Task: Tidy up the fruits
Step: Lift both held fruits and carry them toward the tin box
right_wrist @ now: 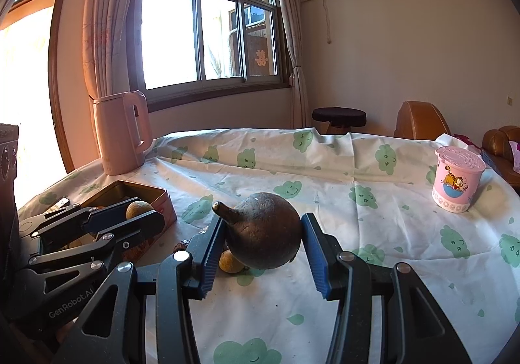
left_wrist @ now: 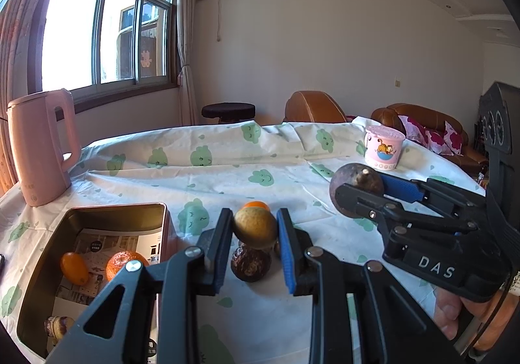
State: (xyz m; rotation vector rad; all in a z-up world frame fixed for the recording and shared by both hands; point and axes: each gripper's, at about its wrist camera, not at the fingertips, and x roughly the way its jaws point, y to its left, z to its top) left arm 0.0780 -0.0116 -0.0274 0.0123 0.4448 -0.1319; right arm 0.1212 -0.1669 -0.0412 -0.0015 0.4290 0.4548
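My left gripper [left_wrist: 255, 227] is shut on a small yellow-brown fruit [left_wrist: 255, 227], held above the cloth just right of the metal tin [left_wrist: 42, 257]. My right gripper [right_wrist: 263, 234] is shut on a dark brown round fruit with a stem [right_wrist: 265, 234], held above the table; it also shows in the left wrist view [left_wrist: 352, 193]. The tin holds two orange fruits [left_wrist: 74, 268] [left_wrist: 122, 261] and a brownish piece [left_wrist: 58, 325]. On the cloth lie a dark wrinkled fruit [left_wrist: 250, 261], an orange one [left_wrist: 257, 205] behind it, and a small yellow one [right_wrist: 229, 261].
A pink kettle [left_wrist: 40, 149] stands at the table's back left, beyond the tin. A pink lidded cup with a cartoon cat [left_wrist: 383, 148] stands at the back right. The table wears a white cloth with green prints [left_wrist: 227, 175]. Sofa and stool stand beyond it.
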